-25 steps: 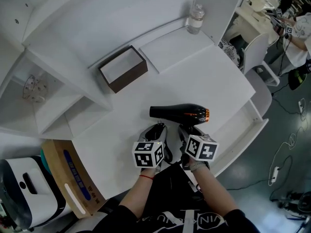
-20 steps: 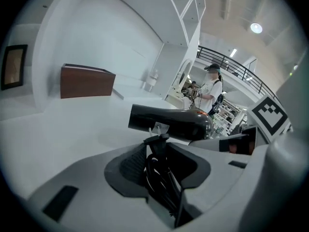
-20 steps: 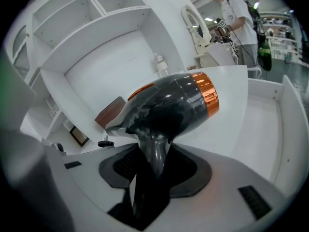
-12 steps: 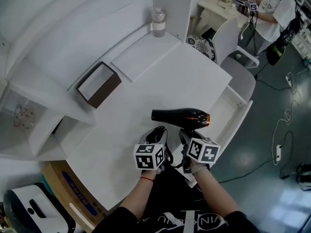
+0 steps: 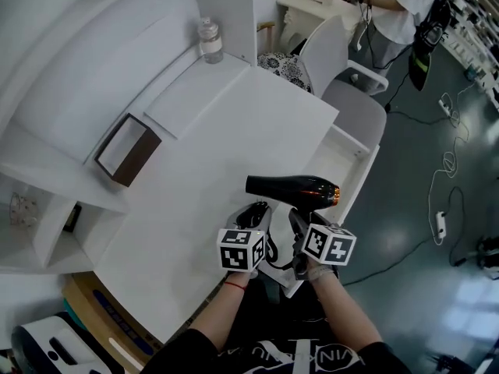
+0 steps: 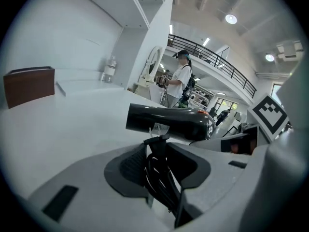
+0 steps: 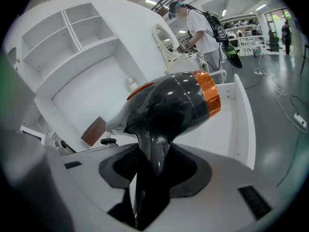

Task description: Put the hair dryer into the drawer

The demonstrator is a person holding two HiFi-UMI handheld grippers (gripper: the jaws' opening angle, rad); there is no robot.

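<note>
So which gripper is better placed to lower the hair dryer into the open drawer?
Right. The right gripper clamps the hair dryer by its handle and is nearer the open drawer; the left gripper holds only the bundled cord.

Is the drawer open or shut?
Open: the drawer sticks out from the desk, its white inside showing.

white desk [image 5: 234, 150] with a brown box [image 5: 125, 151] and a bottle [image 5: 208, 40]
</note>
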